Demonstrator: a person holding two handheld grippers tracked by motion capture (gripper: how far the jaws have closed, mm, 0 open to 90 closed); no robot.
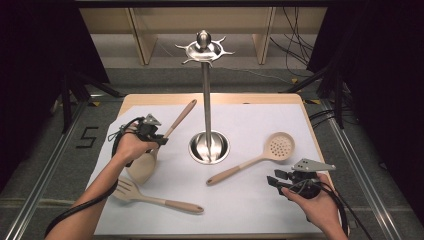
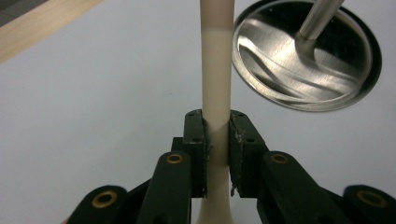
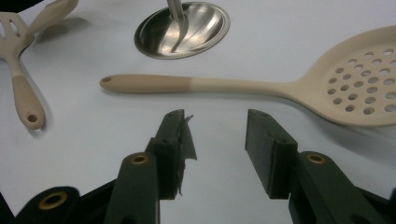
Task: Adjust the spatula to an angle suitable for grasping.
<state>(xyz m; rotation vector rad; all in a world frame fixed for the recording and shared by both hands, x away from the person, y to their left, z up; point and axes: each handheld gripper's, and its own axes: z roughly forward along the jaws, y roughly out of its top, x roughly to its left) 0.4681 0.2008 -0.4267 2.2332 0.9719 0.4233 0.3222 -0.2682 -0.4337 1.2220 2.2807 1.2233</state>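
Three utensils, one stand (image 1: 208, 145). Left gripper (image 1: 152, 136) is clamping the ladle (image 1: 145, 165) at nine o'clock; right gripper (image 1: 280, 181) is gaping at five.

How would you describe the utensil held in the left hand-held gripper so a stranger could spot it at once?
Start at the steel stand in the middle of the white mat. Just left of its round base, the left hand-held gripper clamps a beige spoon by its handle. Unlike the slotted turner and perforated skimmer, its bowl is solid.

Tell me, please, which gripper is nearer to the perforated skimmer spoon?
Right. The right gripper sits open just short of the skimmer spoon; the left gripper is across the stand's base, clamping another spoon.
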